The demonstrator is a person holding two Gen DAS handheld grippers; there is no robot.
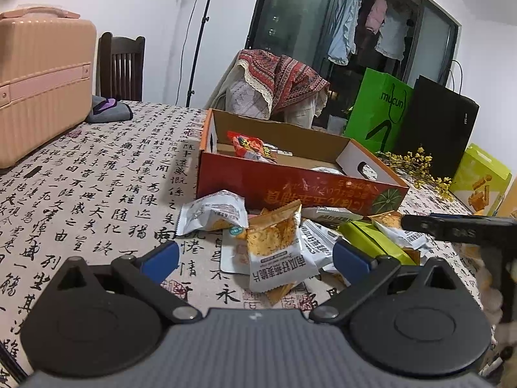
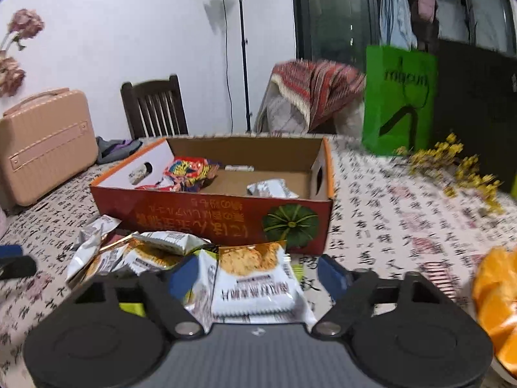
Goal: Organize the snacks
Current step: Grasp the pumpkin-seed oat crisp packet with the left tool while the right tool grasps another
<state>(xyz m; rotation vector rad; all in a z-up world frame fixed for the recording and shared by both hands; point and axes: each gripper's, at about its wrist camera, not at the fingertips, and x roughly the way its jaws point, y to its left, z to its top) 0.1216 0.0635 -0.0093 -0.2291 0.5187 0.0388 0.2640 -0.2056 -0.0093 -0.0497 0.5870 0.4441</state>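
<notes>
The cracker packet (image 2: 255,283) lies at twelve o'clock between the right gripper (image 2: 258,274)'s spread, unclenched jaws, its long axis pointing boxward.

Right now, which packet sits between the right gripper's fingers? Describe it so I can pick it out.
Start at the orange cardboard box with the green pumpkin print. In front of it lies a heap of packets; nearest the right gripper is the white cracker packet. Unlike the crumpled silver ones to its left, it lies flat, picture and black lettering up.

Lamplit room, fisheye warp (right view blurred)
</notes>
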